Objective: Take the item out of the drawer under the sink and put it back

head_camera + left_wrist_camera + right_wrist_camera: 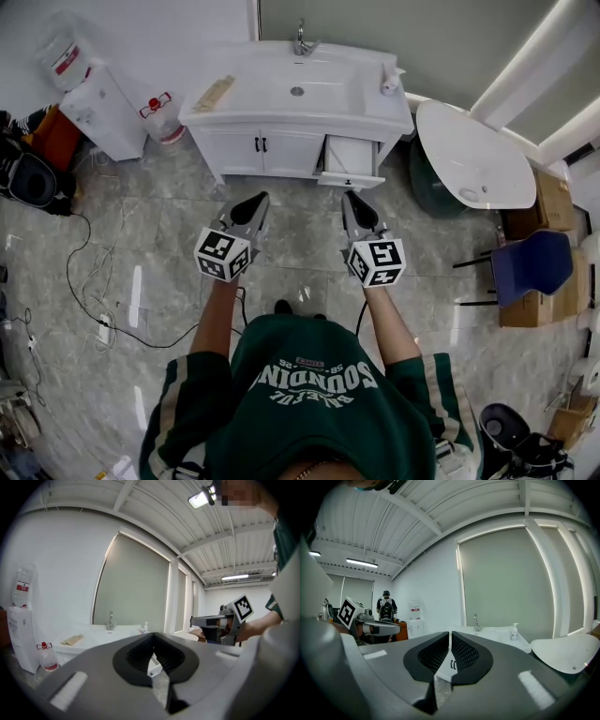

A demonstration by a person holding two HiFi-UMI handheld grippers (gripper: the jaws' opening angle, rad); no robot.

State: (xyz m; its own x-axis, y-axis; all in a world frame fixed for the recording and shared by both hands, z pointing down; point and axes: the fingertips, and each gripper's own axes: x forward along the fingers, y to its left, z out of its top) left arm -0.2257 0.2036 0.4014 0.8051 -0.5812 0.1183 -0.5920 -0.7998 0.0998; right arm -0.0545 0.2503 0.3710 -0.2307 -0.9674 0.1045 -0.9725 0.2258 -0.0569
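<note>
Left claw (259, 199), right claw (348, 197): jaws together, level.

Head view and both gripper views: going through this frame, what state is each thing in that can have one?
drawer: pulled out from under the sink
cabinet doors: closed
left gripper: shut, empty
right gripper: shut, empty
soap bottle: upright on the sink's rim
water bottle: upright on the floor, capped
</note>
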